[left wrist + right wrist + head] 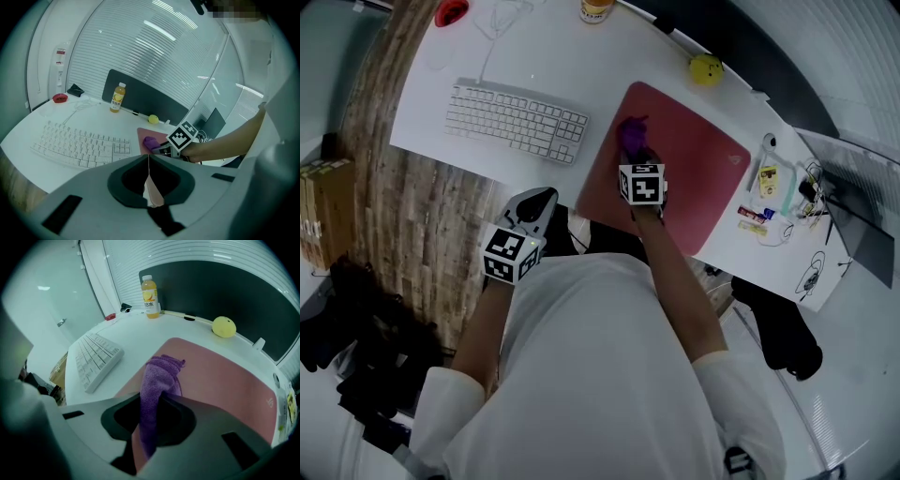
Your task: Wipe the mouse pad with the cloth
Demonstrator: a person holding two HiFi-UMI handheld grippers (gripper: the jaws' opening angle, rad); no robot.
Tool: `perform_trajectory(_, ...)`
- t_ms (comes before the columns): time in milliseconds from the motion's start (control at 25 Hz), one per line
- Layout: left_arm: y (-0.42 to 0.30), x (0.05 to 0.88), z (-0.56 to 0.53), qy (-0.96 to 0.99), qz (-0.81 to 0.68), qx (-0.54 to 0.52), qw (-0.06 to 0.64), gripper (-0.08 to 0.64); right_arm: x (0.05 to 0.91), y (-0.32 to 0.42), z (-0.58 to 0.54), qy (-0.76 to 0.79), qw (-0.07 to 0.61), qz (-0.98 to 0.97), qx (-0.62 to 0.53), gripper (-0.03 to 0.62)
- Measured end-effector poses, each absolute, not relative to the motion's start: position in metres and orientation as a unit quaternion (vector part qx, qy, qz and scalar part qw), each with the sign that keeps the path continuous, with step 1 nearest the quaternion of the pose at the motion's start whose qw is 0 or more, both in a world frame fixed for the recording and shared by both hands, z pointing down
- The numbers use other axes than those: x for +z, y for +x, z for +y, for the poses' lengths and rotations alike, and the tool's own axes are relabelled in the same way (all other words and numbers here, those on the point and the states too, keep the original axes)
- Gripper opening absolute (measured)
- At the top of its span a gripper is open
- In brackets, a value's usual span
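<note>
A pink mouse pad (694,164) (225,380) (143,136) lies on the white desk, right of the keyboard. My right gripper (638,156) (152,401) is shut on a purple cloth (631,134) (157,380) (150,142), whose free end rests on the pad's left part. My left gripper (532,208) (148,159) hangs at the desk's front edge, left of the pad, with its jaws shut and nothing between them.
A white keyboard (514,119) (96,357) (77,145) lies left of the pad. A yellow ball (706,68) (224,327) and an orange drink bottle (149,290) (117,97) stand at the back. Small items and cables (783,202) crowd the desk's right end. A red object (451,11) sits far left.
</note>
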State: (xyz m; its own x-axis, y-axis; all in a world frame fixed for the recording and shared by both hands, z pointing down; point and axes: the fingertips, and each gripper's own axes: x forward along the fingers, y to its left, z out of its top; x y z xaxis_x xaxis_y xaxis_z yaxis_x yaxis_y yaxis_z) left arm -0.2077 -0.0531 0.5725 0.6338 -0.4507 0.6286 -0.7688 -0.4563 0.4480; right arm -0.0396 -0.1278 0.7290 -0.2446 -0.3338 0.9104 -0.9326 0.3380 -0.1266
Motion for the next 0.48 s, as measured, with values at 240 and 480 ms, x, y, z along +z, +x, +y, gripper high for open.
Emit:
perform_trajectory(240,-0.216,0.574,-0.054,0.82,-0.377,0.217,0.371,0.02,0.727,-0.078,-0.141,0.424,0.401,-0.722,0.371,0.075)
perform_trajectory(480,-0.21,0.573,-0.062,0.826,-0.371,0.216,0.367,0.02,0.709,-0.097,-0.159,0.419,0.368,-0.745,0.365,0.075)
